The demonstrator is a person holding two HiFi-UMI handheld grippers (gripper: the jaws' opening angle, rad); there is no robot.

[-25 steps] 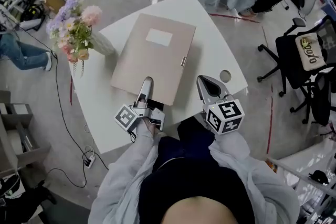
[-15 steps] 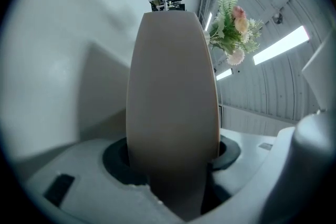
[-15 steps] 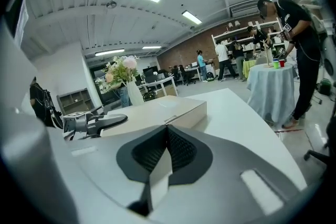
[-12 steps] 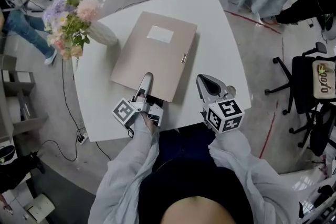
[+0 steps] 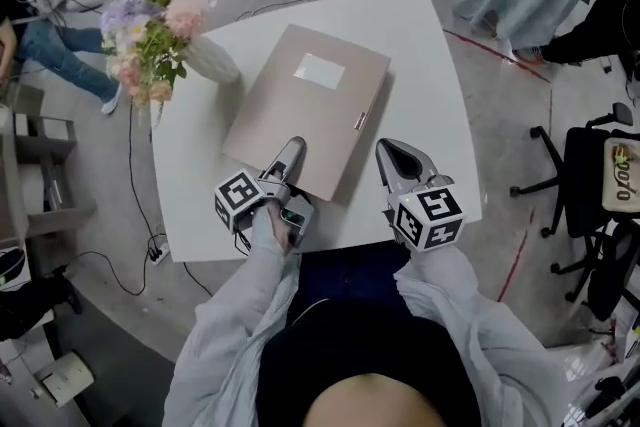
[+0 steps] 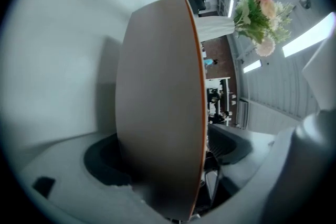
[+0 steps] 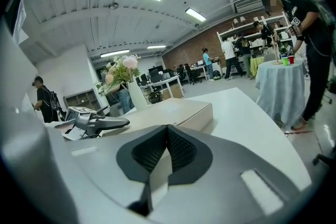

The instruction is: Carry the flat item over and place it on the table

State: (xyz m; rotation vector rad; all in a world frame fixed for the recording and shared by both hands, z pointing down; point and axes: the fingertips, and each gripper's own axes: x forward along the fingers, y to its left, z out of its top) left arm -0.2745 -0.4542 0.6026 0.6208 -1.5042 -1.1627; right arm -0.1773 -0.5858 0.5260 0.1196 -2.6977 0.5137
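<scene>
Left tool (image 5: 292,151) just widened around the folder's (image 5: 300,105) six-o'clock edge; folder still flat on bench (image 5: 420,75); right tool (image 5: 391,154) closed, empty.

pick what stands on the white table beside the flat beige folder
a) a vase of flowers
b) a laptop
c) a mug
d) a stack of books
A: the head view shows a vase of flowers standing on the white table, just left of the flat beige folder. No other item shows on that tabletop.
</scene>
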